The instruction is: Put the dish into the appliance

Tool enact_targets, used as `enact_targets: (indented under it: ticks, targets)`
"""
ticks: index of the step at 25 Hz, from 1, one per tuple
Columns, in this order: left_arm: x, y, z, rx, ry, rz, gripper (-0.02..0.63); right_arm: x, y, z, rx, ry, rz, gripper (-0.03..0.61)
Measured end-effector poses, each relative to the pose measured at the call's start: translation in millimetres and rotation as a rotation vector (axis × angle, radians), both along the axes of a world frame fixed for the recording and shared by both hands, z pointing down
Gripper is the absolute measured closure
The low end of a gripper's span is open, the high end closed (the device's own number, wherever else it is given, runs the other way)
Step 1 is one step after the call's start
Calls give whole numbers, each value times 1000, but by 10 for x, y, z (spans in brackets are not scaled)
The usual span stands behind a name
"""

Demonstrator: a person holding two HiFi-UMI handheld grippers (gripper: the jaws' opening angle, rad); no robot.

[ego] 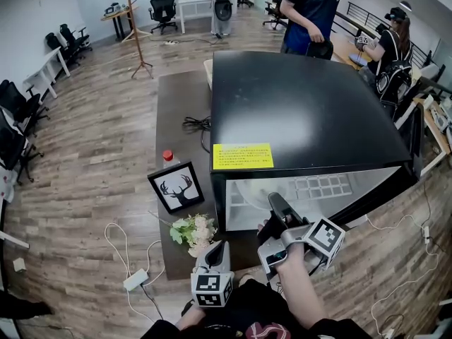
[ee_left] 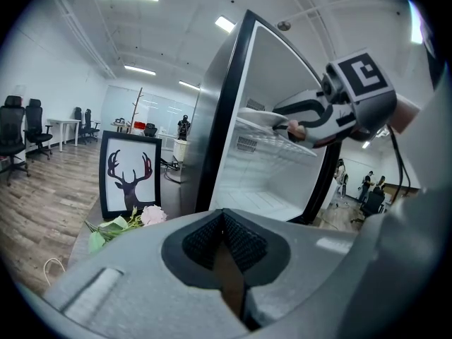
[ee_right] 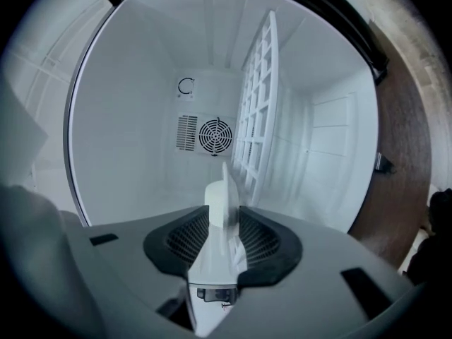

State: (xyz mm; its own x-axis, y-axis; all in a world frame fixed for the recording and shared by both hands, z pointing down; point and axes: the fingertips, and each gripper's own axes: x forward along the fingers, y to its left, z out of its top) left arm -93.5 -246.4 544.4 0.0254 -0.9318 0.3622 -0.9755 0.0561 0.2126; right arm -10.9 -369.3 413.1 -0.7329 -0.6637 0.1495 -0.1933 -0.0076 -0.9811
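Yellow label (ego: 242,156) on the appliance (ego: 304,111) (print unreadable) shows only in the head view. Inside, right gripper (ee_right: 224,217) jaws pinch the dish (ee_right: 221,195); left gripper (ee_left: 223,223) jaws pressed together.

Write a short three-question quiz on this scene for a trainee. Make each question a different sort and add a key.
1. What stands between the jaws of the right gripper?
2. True or false: the jaws of the left gripper are wide apart.
3. What stands on the table beside the open appliance? A. a framed deer picture B. a kettle C. a laptop

Key
1. The white dish, seen edge-on, inside the appliance.
2. False: they are together, with nothing between them.
3. A
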Motion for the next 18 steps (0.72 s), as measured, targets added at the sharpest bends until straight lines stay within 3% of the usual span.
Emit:
enact_targets:
  ticks: [6, 18]
  targets:
    - [52, -29, -148, 41, 9, 13, 606, -23, 73, -4, 27, -34, -30, 405]
    - [92, -75, -143, 40, 15, 27, 606, -34, 123, 37, 38, -89, -38, 374]
